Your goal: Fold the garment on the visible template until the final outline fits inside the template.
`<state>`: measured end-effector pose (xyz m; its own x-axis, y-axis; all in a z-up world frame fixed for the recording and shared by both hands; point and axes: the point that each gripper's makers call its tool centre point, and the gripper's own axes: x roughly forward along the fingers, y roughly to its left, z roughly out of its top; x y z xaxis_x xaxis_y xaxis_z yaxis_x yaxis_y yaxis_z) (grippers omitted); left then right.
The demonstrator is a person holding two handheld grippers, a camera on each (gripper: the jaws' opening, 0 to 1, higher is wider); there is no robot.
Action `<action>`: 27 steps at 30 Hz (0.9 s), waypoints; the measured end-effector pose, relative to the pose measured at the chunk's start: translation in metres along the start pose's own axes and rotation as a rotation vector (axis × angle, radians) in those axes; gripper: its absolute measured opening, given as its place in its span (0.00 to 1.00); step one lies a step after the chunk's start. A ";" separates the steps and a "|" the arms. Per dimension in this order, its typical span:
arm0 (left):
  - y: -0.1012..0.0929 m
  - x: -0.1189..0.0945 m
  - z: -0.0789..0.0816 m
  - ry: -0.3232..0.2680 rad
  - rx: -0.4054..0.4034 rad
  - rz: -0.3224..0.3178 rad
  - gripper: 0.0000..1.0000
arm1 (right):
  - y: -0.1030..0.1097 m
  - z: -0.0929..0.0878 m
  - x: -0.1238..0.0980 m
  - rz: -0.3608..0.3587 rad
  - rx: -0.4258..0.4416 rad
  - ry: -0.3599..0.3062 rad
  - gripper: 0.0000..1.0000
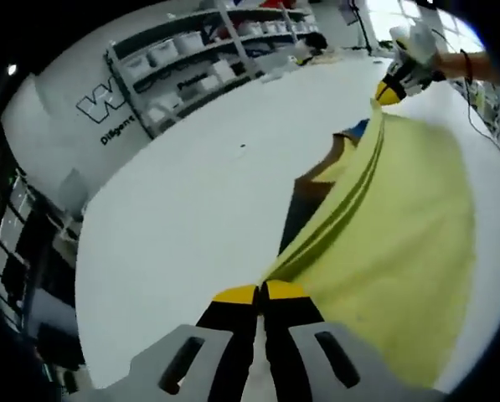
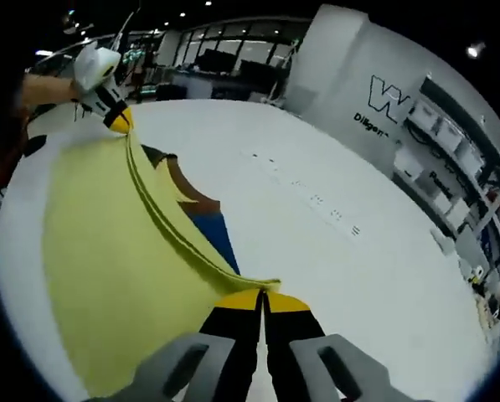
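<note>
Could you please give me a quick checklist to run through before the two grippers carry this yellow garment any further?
1. Left gripper shut on the garment edge: ok.
2. Right gripper shut on the same edge: ok.
3. Edge stretched straight between both grippers, layers together: ok.
4. Template in sight: partly; brown and blue patches show beside the garment, the rest is covered.
5. Garment outline fits inside the template: cannot tell.
6. Table ahead of the fold free of clutter: ok.
</note>
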<state>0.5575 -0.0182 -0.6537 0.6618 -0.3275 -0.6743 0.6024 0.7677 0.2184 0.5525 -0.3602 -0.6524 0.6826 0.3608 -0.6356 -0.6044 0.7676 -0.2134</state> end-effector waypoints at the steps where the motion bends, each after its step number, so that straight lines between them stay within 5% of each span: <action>1: 0.002 0.001 0.000 -0.005 -0.044 0.004 0.04 | -0.001 -0.001 0.001 -0.005 0.042 -0.003 0.00; 6: 0.003 0.005 -0.001 0.005 -0.102 0.018 0.04 | -0.004 -0.005 0.005 -0.033 0.194 0.006 0.00; 11: 0.003 0.008 -0.003 -0.002 -0.297 0.023 0.06 | -0.005 -0.013 0.009 -0.038 0.264 0.027 0.00; 16: 0.008 0.007 -0.004 0.001 -0.316 0.061 0.16 | -0.002 -0.014 0.010 -0.032 0.350 0.028 0.00; 19: 0.013 0.003 -0.003 -0.011 -0.371 0.081 0.29 | -0.004 -0.012 0.008 -0.042 0.390 0.029 0.11; 27: 0.007 -0.011 0.007 -0.035 -0.376 0.049 0.46 | 0.007 0.004 -0.004 0.018 0.497 -0.024 0.33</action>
<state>0.5576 -0.0135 -0.6399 0.7046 -0.2987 -0.6437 0.3681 0.9293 -0.0283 0.5471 -0.3537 -0.6481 0.6865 0.3838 -0.6176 -0.3513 0.9187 0.1804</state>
